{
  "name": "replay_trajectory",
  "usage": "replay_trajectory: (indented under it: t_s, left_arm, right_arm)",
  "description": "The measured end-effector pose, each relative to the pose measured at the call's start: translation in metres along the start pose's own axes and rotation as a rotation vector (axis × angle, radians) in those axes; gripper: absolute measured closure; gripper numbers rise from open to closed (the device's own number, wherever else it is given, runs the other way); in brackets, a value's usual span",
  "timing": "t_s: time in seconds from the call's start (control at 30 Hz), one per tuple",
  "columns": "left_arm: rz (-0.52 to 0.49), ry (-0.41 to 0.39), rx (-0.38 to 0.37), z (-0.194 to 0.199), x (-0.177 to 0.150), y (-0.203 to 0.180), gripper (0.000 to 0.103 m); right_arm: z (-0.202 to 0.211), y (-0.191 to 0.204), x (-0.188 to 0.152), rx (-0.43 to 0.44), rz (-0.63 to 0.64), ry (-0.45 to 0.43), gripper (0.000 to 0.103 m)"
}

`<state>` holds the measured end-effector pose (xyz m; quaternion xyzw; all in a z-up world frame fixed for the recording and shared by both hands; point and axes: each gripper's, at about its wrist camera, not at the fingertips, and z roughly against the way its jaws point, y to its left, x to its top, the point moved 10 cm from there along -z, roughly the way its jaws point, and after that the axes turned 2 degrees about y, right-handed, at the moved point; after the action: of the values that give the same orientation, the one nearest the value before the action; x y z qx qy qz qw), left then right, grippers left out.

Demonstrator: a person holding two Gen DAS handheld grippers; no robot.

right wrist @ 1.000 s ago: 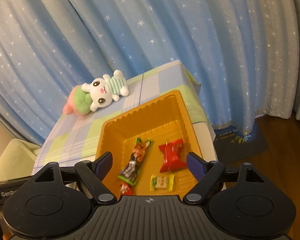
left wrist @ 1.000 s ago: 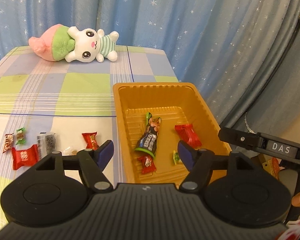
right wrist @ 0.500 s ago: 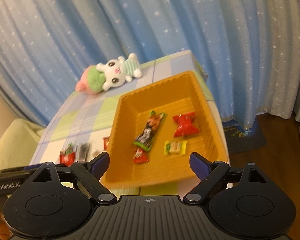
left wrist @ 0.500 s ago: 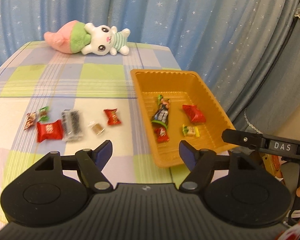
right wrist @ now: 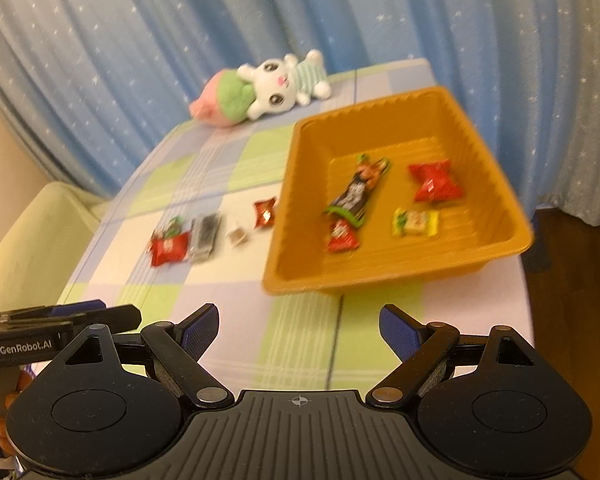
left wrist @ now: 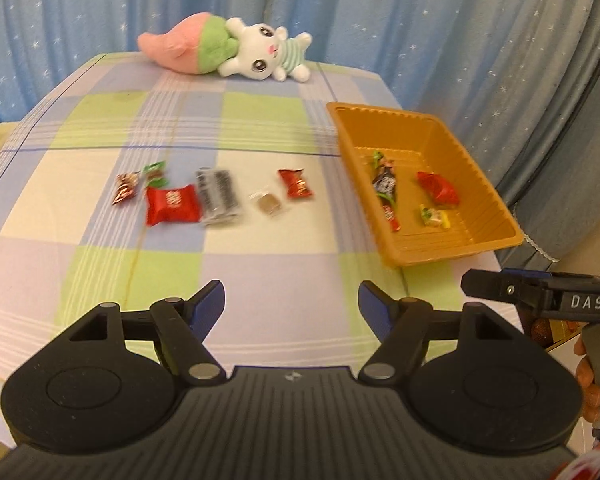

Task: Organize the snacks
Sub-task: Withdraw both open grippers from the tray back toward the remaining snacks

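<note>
Both black two-finger grippers, left [left wrist: 291,300] and right [right wrist: 299,326], held wide, nothing gripped. Orange plastic tray [right wrist: 496,184] seen closer from right wrist; loose wrapped snacks [left wrist: 172,204] sharper from left.

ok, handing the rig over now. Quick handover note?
Left claw: open, empty, short of the loose snacks.
Right claw: open, empty, short of the orange tray.
Done: four snacks in the tray, including the long dark bar.
Left: six on the tablecloth, from the big red pack to the small red candy.
</note>
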<state>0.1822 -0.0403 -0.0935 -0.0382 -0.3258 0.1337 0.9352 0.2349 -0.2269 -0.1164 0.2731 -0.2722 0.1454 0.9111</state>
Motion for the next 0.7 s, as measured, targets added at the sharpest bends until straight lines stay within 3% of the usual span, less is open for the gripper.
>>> replay_trajectory:
  t_s: [0.43, 0.7]
  left_arm:
    - [0.008, 0.01, 0.029, 0.007, -0.005, 0.056, 0.032]
    - [-0.046, 0.007, 0.068, 0.003, 0.001, 0.089, 0.032]
  right_arm:
    - [-0.037, 0.054, -0.017, 0.02, 0.031, 0.075, 0.016]
    - [-0.062, 0.078, -0.018, 0.018, 0.022, 0.095, 0.016]
